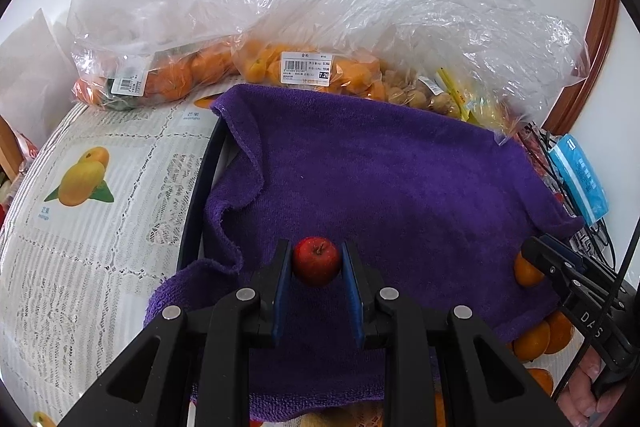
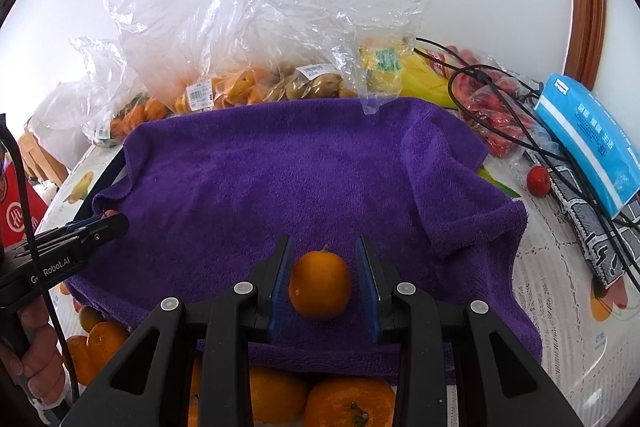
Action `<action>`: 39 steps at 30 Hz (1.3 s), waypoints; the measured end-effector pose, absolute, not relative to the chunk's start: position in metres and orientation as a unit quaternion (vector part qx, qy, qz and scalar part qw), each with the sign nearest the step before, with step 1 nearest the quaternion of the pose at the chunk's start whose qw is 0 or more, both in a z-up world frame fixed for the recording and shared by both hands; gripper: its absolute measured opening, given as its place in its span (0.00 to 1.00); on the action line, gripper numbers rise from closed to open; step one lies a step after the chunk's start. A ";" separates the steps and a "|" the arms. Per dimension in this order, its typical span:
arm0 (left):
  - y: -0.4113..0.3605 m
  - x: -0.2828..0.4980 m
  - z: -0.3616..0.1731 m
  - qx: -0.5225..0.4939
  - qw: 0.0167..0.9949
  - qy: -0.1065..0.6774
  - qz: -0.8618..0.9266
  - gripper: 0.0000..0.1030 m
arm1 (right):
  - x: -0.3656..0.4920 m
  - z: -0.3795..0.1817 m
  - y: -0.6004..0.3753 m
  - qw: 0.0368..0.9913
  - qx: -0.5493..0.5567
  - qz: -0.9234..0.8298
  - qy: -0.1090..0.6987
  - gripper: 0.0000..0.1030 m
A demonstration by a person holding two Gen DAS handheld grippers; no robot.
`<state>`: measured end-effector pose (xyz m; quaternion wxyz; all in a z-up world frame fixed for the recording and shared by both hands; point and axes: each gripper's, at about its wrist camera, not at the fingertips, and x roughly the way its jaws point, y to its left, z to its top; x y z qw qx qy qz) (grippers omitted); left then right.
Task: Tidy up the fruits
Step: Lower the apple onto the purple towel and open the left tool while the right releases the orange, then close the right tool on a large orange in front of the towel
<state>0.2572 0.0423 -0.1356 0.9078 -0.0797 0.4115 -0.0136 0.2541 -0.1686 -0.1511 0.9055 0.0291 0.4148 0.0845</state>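
My left gripper (image 1: 317, 265) is shut on a small red apple (image 1: 316, 259) and holds it just over the purple towel (image 1: 380, 179). My right gripper (image 2: 325, 277) has an orange (image 2: 319, 285) between its fingers; the left pad touches it, and a small gap shows at the right pad. The orange sits on the purple towel (image 2: 280, 167). The right gripper also shows in the left wrist view (image 1: 530, 250) at the towel's right edge, next to an orange (image 1: 526, 271). The left gripper shows in the right wrist view (image 2: 116, 223) at the towel's left edge.
Clear plastic bags of oranges (image 1: 172, 75) and small brown fruits (image 1: 424, 95) lie behind the towel. Loose oranges (image 2: 344, 403) lie in front of it. A blue packet (image 2: 588, 143), black cables (image 2: 520, 143), red fruits in a bag (image 2: 500, 119) and one small red fruit (image 2: 538, 180) lie at the right.
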 end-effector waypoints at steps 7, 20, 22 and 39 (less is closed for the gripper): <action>0.045 0.255 -0.133 -0.089 0.908 0.408 -0.021 0.27 | 0.252 -0.148 -0.170 0.910 0.033 0.082 0.406 0.46; 0.054 0.241 -0.117 -0.107 0.916 0.386 -0.009 0.52 | 0.235 -0.125 -0.172 0.928 0.043 0.070 0.365 0.51; 0.056 0.238 -0.114 -0.114 0.917 0.382 -0.008 0.52 | 0.227 -0.122 -0.173 0.930 0.046 0.074 0.358 0.51; 0.076 0.202 -0.105 -0.121 0.926 0.357 -0.005 0.53 | 0.171 -0.141 -0.187 0.909 0.059 0.042 0.410 0.49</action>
